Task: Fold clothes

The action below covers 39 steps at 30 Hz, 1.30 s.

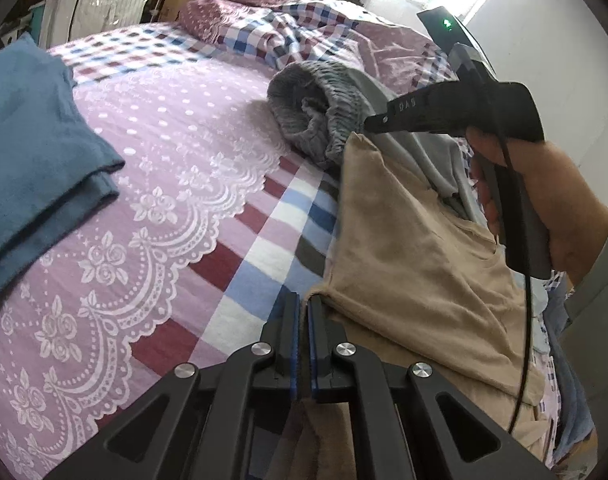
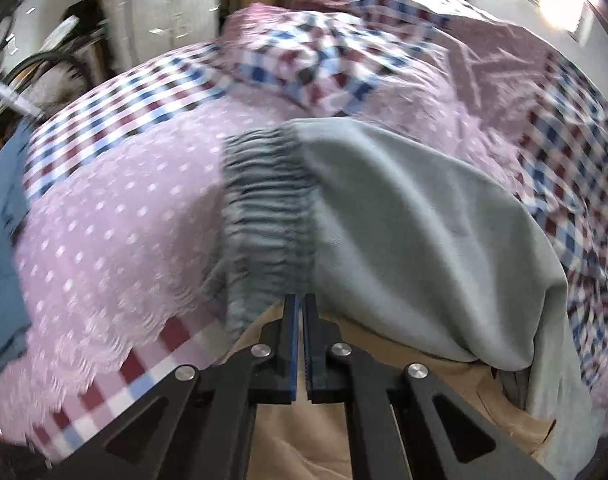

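The pink bedspread (image 1: 176, 152) has a wide flat bare part in the middle where a hand could pass. A blue cloth (image 1: 36, 140) lies at its left side. A grey sweater (image 1: 315, 108) and a tan shirt (image 1: 415, 264) pile up on the right. Rumpled checked bedding (image 1: 288, 32) (lumpy and high) blocks the far end.

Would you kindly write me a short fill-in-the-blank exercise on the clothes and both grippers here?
1. The left gripper is shut on a corner of the ___-coloured garment.
2. The grey garment lies on a ___ with pink lace and checked bedding.
3. The folded cloth at the left edge is ___.
4. The right gripper's jaws are ___.

Missing words: tan; bed; blue; shut
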{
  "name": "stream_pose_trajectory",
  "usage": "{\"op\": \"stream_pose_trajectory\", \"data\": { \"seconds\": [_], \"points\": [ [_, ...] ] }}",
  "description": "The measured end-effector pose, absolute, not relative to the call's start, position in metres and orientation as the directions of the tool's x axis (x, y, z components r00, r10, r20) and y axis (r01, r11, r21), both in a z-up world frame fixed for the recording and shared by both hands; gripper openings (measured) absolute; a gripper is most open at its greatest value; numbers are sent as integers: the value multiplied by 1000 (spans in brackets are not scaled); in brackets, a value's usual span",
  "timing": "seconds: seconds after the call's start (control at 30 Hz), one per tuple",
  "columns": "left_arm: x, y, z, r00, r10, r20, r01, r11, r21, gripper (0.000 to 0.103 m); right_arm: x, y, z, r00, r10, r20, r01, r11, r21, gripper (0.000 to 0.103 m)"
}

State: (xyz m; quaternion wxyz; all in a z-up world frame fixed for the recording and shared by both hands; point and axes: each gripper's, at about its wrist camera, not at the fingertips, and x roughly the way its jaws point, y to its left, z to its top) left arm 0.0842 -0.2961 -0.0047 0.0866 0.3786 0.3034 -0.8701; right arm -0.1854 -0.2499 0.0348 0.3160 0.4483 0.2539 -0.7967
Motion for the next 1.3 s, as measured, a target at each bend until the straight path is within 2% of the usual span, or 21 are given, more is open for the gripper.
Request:
{"op": "stream_pose_trajectory", "data": {
  "seconds": [0.2, 0.27, 0.3, 0.33, 0.4, 0.47, 0.57, 0.63, 0.73, 0.87, 1.03, 1.13, 1.3],
  "points": [
    [81, -299, -5, -687, 97, -720, 380, -796, -470, 5, -182, -239, 41, -398, -297, -868, 701, -709, -79, 2],
    [80, -300, -6, -685, 108, -720, 380, -791, -480, 5, -179, -224, 52, -408, -327, -852, 691, -721, -53, 12],
    [79, -302, -6, -686, 116, -718, 379, -786, -489, 5, -174, -209, 62, -419, -344, -840, 682, -731, -40, 22],
    [79, -302, -6, -687, 123, -717, 379, -781, -497, 6, -169, -197, 71, -430, -352, -831, 672, -739, -35, 37],
    [79, -303, -6, -685, 132, -716, 382, -773, -507, 8, -157, -158, 88, -454, -371, -810, 651, -759, -17, 45],
    [79, -303, -5, -681, 135, -719, 391, -764, -514, 11, -144, -122, 102, -463, -374, -803, 628, -778, 0, 45],
    [83, -303, 2, -680, 130, -722, 412, -747, -522, 27, -124, -48, 119, -488, -359, -795, 566, -824, 25, 46],
    [88, -304, 8, -679, 123, -723, 429, -733, -528, 49, -112, 3, 128, -512, -354, -782, 507, -860, 57, 47],
    [104, -307, 21, -711, 111, -694, 429, -714, -553, 57, -95, 94, 137, -563, -342, -752, 372, -918, 139, 51],
    [108, -311, 34, -748, 63, -660, 427, -716, -552, 60, -69, 201, 126, -635, -308, -709, 187, -951, 245, 54],
    [88, -295, 39, -754, 35, -656, 399, -769, -499, 60, -45, 298, 78, -654, -327, -682, 34, -914, 404, 54],
    [73, -281, 38, -753, 8, -658, 384, -806, -450, 60, -46, 318, 48, -614, -386, -688, 19, -879, 477, 54],
    [49, -266, 34, -750, -28, -661, 375, -842, -389, 60, -60, 309, 36, -534, -401, -744, 93, -903, 420, 54]
  ]
}}
